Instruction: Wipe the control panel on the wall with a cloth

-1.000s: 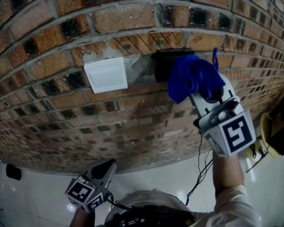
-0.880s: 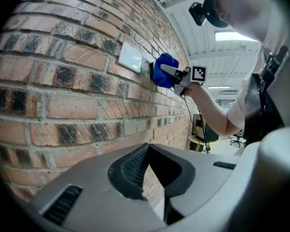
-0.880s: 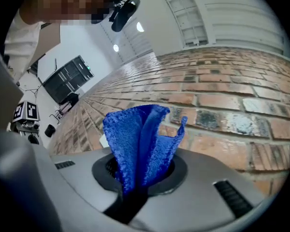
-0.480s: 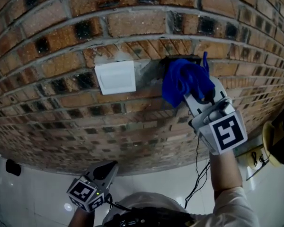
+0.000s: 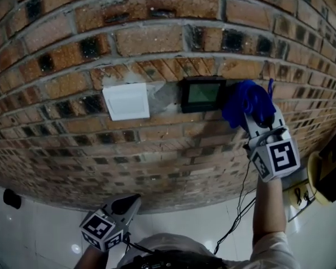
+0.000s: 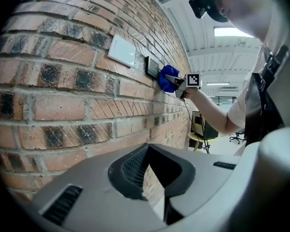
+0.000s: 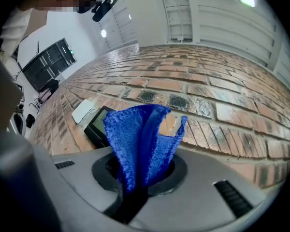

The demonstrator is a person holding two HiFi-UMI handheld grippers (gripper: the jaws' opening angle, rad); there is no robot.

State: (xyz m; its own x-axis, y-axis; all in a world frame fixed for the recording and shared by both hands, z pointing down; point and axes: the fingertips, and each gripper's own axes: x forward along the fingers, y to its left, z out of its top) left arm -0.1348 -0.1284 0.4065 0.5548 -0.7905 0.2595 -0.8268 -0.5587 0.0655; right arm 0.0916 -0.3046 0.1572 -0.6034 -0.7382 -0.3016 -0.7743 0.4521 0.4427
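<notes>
While right gripper [image 5: 256, 116] pinches blue cloth [image 5: 245, 101] just right of control panel [image 5: 201, 93] on brick wall [image 5: 157, 38], cloth sits off panel. Wiping probably not finished. Left gripper [image 5: 124, 205] low, jaws together, empty.

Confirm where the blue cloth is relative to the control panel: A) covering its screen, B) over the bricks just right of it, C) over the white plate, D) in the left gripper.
B: in the head view the blue cloth, pinched in the fingers of the right gripper, sits over the bricks just right of the control panel, whose screen is uncovered.
</notes>
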